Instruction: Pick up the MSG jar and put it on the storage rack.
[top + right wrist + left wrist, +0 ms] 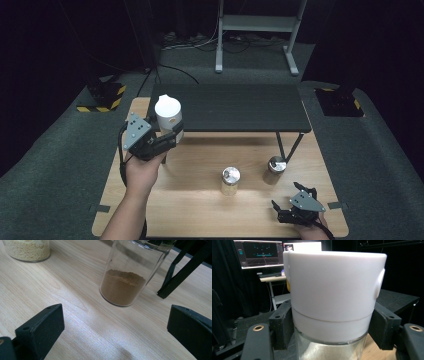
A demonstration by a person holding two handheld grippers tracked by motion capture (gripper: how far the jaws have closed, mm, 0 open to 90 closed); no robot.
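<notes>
Your left claw (167, 137) is clamped on the white-capped jar (168, 117), its pads pressing the sides just below the cap where the glass begins, as the left gripper view shows. In the high view you hold the jar off the wooden worktop (200, 210), at the front left corner of the dark raised shelf (235, 107). This looks like the carrying step: the jar is picked up and on its way, most likely onto that shelf. The next move probably calls for enough height that the jar's base clears the shelf's front edge, then a level push over the top and a gentle set-down before you loosen the grip. Keep it upright; the cap is wide and the grip sits high on the body, so a tilt could let it swing. Your right claw (295, 207) rests low at the near right of the worktop, jaws spread wide and holding nothing. Ahead of it stand the jar of brown powder (123, 277) and, further left, the jar of pale grains (27, 250).
</notes>
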